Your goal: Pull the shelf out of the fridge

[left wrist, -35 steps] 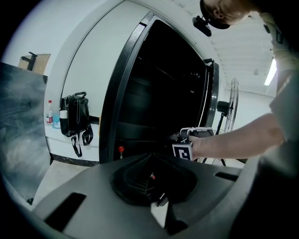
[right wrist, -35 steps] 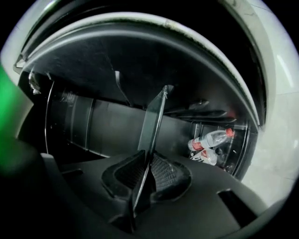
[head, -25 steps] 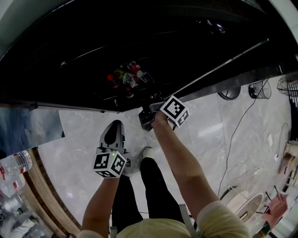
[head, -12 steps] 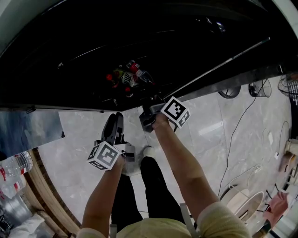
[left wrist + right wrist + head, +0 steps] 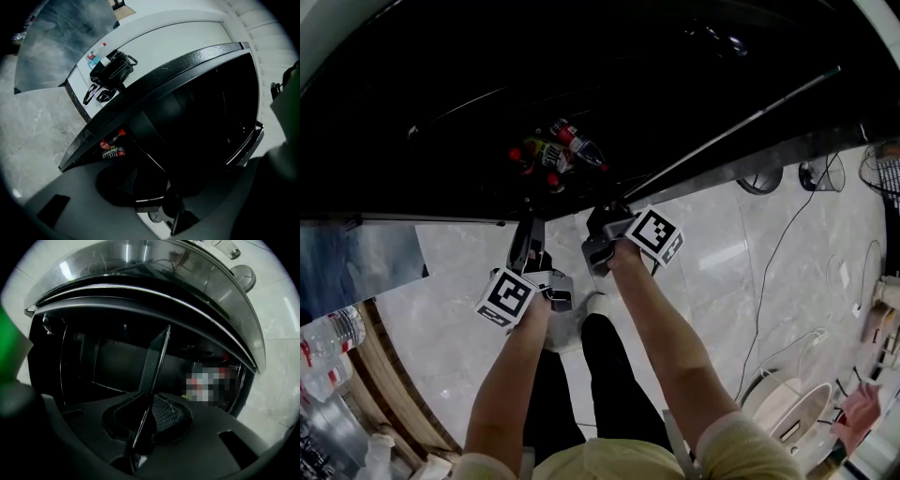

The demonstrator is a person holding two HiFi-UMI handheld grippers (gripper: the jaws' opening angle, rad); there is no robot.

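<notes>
The fridge (image 5: 581, 84) is a dark cavity across the top of the head view, with several red-capped bottles (image 5: 551, 155) inside. My right gripper (image 5: 598, 225) is shut on the front edge of the glass shelf (image 5: 152, 366); the pane runs edge-on between its ribbed pads (image 5: 168, 416). My left gripper (image 5: 528, 239) is at the fridge's lower front, just left of the right one. Its jaws are opening and stand wide. The shelf's front edge (image 5: 150, 159) shows in the gap, and the pads do not press on it.
A black bag (image 5: 110, 70) lies on the white top beside the fridge. Water bottles (image 5: 328, 342) stand at the left, a fan (image 5: 820, 178) and a floor cable (image 5: 778, 272) at the right. The person's legs and a shoe (image 5: 598, 305) are below the grippers.
The left gripper has moved from over the floor up to the fridge front, and its jaws have gone from shut to wide. The right gripper has stayed on the shelf edge.
</notes>
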